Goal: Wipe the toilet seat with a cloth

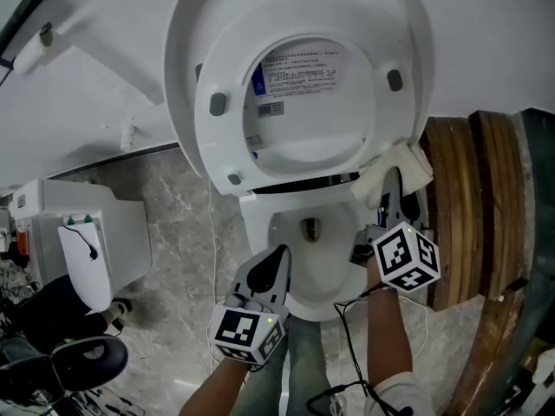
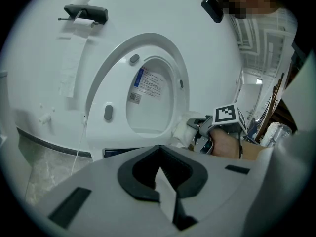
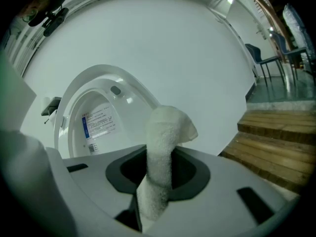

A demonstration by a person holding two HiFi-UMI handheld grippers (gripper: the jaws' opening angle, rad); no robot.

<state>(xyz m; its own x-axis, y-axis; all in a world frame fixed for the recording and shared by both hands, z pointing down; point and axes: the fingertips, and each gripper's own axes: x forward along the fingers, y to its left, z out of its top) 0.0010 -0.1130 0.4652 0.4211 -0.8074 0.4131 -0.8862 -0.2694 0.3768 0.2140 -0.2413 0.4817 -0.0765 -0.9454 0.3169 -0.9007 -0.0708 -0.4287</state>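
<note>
The white toilet has its seat (image 1: 224,133) and lid (image 1: 186,24) raised against the wall, with the bowl (image 1: 279,232) open below. My right gripper (image 1: 395,191) is shut on a white fluffy cloth (image 1: 402,168), which lies at the lower right edge of the raised seat. In the right gripper view the cloth (image 3: 163,142) stands up out of the jaws. My left gripper (image 1: 276,256) hovers over the bowl's front rim. It is shut with nothing in it (image 2: 160,174). The left gripper view also shows the seat (image 2: 106,90) and the right gripper (image 2: 210,132) beside it.
Wooden steps (image 1: 473,206) rise just right of the toilet. A white box unit (image 1: 91,232) and a black stool (image 1: 82,358) stand at the left on the marble floor. A paper-roll holder (image 2: 86,13) hangs on the wall. Cables trail near my arms.
</note>
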